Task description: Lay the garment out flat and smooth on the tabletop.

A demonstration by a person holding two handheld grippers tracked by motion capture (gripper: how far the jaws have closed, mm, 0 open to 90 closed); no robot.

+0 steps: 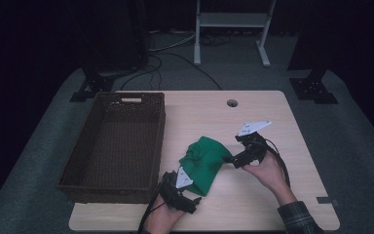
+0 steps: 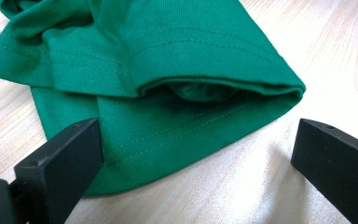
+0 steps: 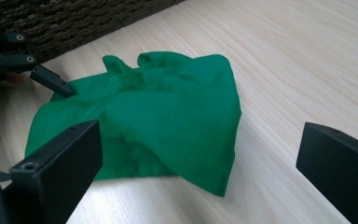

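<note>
Green knit cotton garment [image 1: 203, 162] lies crumpled and loosely folded on the pale wooden table [image 1: 268, 204], just right of the brown wicker basket [image 1: 114, 146]; a stitched hem opening faces the left gripper [image 2: 198, 154]. Left gripper and right gripper [image 3: 200, 168] both gape wide, holding nothing.

The green garment [image 2: 168, 70] is soft knit cloth, matt, with stitched hems. The tabletop [image 3: 298, 60] is pale wood grain — smooth, faintly sheened. The basket [image 1: 117, 141] is rough brown wicker — both claws' jaws are matt black plastic.
</note>
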